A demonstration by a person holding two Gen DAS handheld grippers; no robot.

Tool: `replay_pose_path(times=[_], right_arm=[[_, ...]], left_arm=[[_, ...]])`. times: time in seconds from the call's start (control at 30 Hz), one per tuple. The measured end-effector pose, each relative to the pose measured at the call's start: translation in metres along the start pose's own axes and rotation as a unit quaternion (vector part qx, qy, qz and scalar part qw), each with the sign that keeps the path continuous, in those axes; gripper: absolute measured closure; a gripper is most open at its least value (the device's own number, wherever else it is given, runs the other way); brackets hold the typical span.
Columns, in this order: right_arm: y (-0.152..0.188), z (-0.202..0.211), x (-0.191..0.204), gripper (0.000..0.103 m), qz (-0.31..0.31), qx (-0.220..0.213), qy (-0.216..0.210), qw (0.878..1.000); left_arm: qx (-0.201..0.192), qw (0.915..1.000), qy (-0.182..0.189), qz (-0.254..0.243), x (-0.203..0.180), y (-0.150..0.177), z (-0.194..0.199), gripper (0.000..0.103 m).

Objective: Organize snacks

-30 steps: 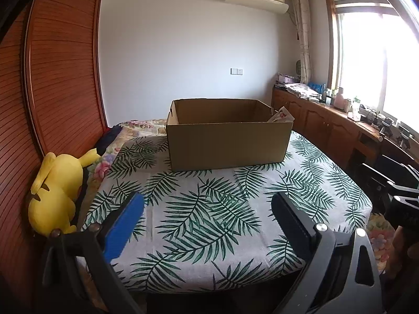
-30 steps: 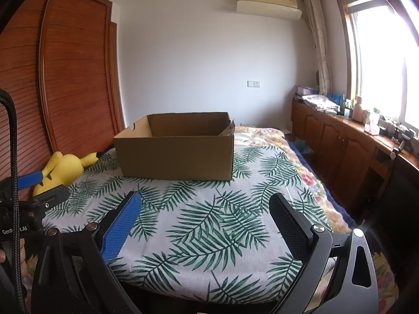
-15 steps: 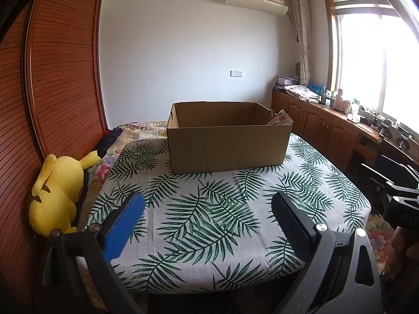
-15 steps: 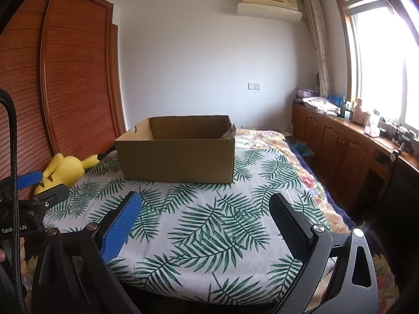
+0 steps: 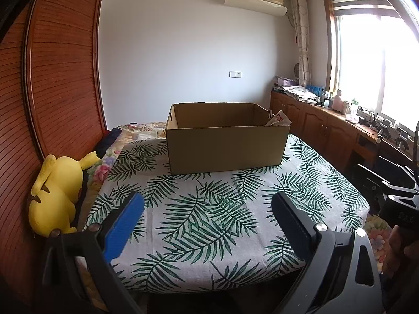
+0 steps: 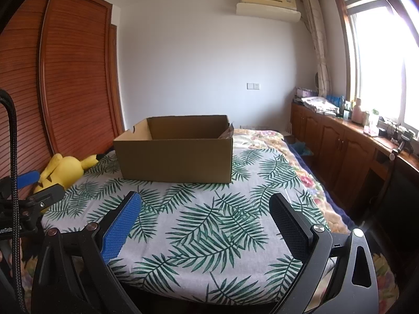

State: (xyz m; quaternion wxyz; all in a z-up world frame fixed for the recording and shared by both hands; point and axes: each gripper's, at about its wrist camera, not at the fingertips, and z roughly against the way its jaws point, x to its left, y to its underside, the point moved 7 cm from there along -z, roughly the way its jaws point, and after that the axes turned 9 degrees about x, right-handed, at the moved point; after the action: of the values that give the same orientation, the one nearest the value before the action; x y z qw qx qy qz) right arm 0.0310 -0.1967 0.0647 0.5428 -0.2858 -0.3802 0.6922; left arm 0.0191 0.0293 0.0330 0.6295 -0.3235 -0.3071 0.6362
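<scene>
An open brown cardboard box [image 5: 225, 146] [image 6: 175, 159] stands at the far end of a table covered with a palm-leaf cloth [image 5: 209, 209] [image 6: 209, 209]. A white and red snack packet [image 5: 279, 119] sticks up at the box's far right corner; in the right wrist view only a sliver of the packet [image 6: 229, 130] shows. My left gripper [image 5: 207, 204] is open and holds nothing, well short of the box. My right gripper [image 6: 205, 204] is open and holds nothing too, over the table's near end. The box's inside is mostly hidden.
A yellow plush toy [image 5: 56, 193] [image 6: 62, 170] lies left of the table against a wooden slatted wardrobe [image 5: 57, 91]. A flowered bed [image 6: 262, 136] runs behind the table. Wooden cabinets [image 6: 345, 151] with clutter line the right wall under a window.
Both views have tilted up and pulled back a little, so the box sits lower in the frames. Both grippers stay open and hold nothing.
</scene>
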Motion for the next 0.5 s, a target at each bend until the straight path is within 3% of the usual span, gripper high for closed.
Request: replay_pose_path(times=[0.5], right_arm=[[-0.0001, -0.0015, 0.0, 0.004, -0.001, 0.0, 0.001, 1.0]], left_arm=[[0.007, 1.0, -0.001, -0.002, 0.0023, 0.0027, -0.0044, 0.004]])
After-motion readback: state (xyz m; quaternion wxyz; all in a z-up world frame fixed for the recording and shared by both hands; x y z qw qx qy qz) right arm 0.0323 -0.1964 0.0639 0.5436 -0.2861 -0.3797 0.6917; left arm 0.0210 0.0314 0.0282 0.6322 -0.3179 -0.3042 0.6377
